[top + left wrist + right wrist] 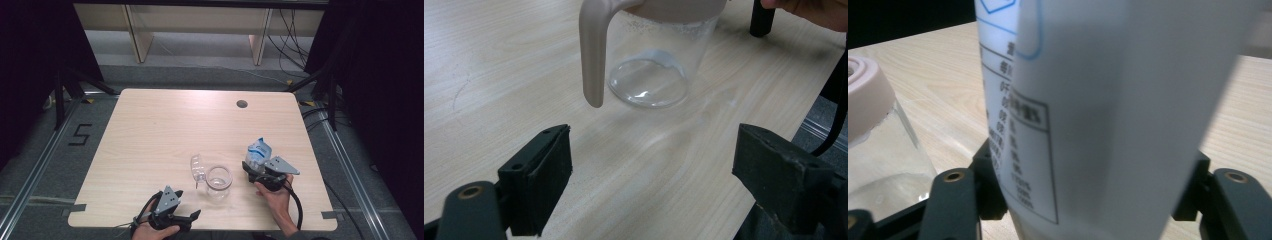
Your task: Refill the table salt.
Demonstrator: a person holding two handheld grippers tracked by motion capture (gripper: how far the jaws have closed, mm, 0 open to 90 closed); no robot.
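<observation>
A clear glass jar (218,181) with a pale pink lid (860,95) and a curved handle (593,55) stands near the table's front middle. Just right of it, my right gripper (253,169) is shut on a white pouch (259,151) with blue print, held upright; in the right gripper view the pouch (1108,110) spans the gap between both jaws (1088,200). My left gripper (192,217) rests at the table's front edge, open and pointing at the jar (649,75). Nothing is between its jaws (651,165), and the jar stands a short way beyond them.
The light wooden table (150,130) has a round cable hole (242,104) at its far right. Its right edge (804,125) lies close to the left gripper. Desk legs and cables stand on the grey floor beyond the table.
</observation>
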